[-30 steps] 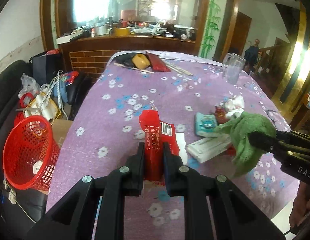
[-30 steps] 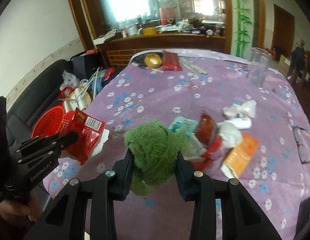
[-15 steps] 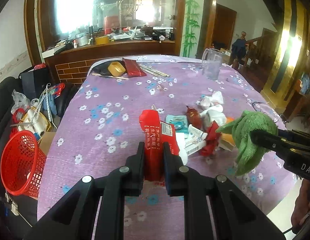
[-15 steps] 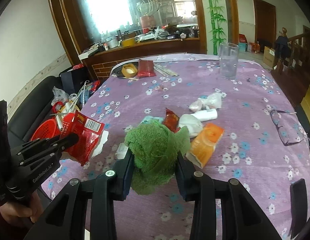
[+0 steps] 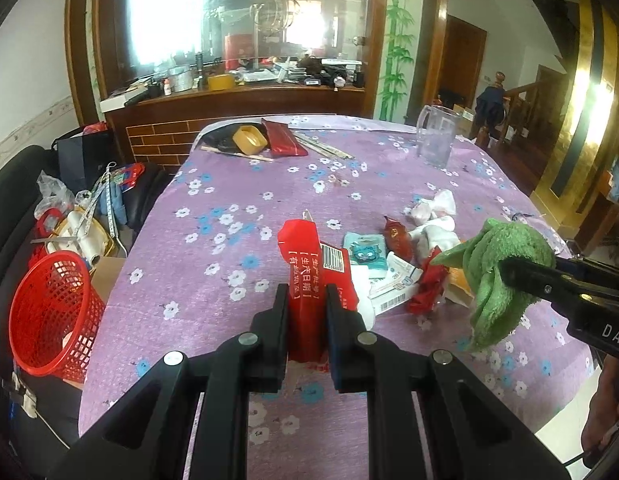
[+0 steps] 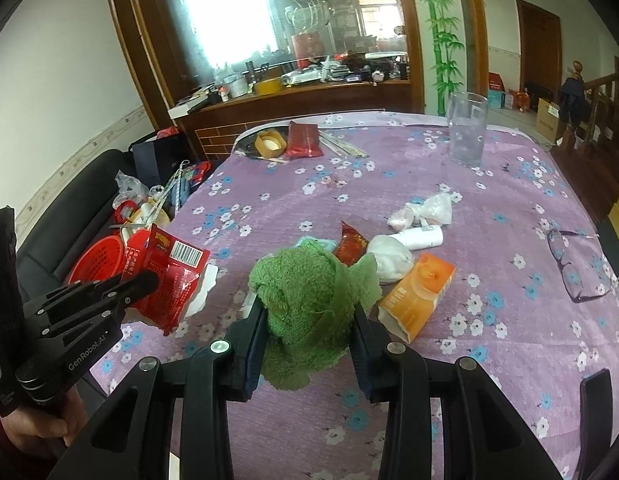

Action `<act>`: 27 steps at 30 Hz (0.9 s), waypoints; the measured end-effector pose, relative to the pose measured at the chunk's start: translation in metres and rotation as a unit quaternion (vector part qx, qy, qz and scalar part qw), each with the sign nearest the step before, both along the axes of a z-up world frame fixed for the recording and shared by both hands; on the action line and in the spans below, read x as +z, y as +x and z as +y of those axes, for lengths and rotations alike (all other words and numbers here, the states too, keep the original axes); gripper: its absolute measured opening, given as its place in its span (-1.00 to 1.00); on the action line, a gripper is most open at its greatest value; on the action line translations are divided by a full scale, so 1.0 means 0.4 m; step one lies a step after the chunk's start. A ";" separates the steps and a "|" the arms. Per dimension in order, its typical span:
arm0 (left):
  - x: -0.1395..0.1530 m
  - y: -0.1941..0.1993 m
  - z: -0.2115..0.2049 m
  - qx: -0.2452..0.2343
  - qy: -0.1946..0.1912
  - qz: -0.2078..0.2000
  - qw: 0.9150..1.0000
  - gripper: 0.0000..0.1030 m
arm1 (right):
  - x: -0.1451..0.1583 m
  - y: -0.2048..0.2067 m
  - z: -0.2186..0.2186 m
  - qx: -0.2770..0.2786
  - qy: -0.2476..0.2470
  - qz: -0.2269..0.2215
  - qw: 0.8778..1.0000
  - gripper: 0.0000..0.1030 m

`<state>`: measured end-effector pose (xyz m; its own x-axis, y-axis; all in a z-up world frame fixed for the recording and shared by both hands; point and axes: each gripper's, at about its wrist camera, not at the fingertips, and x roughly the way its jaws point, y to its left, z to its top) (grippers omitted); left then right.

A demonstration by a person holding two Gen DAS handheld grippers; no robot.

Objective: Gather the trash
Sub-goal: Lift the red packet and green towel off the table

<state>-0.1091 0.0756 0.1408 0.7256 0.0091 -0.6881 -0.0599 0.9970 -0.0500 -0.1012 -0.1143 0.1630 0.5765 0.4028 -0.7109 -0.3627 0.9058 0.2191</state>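
Left wrist view: left claw [image 5: 307,312] clamps red wrapper [image 5: 305,264], right claw [image 6: 307,320] clamps green cloth [image 6: 313,292]; trash pile [image 6: 409,264] right of wrapper uncollected, red basket [image 5: 49,312] left, nearly empty.

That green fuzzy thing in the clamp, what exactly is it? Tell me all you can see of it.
The green cloth looks like a soft terry rag, bunched into a crumpled ball with folds and a loose corner poking out to one side. The right gripper pinches it between its two black fingers, and a flap hangs down below them. It is held above the purple flowered tablecloth, just in front of a pile of wrappers. From the left wrist view the cloth droops from the finger. Only the fingers visibly touch it.
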 end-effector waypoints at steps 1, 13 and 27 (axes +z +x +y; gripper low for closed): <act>0.000 -0.002 0.005 0.002 0.000 0.000 1.000 -0.70 | 0.000 0.000 0.003 0.003 -0.001 -0.001 1.000 -0.21; 0.003 -0.023 0.036 0.024 -0.009 -0.006 1.000 -0.70 | 0.003 -0.005 0.032 0.021 -0.005 -0.003 1.000 -0.21; -0.008 -0.032 0.069 0.037 -0.019 -0.005 0.999 -0.70 | -0.006 -0.010 0.060 0.033 -0.009 0.004 0.999 -0.21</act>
<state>-0.1219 0.1031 0.1374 0.7310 0.0363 -0.6815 -0.1326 0.9871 -0.0896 -0.1051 -0.0902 0.1604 0.5433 0.4262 -0.7233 -0.4198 0.8840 0.2056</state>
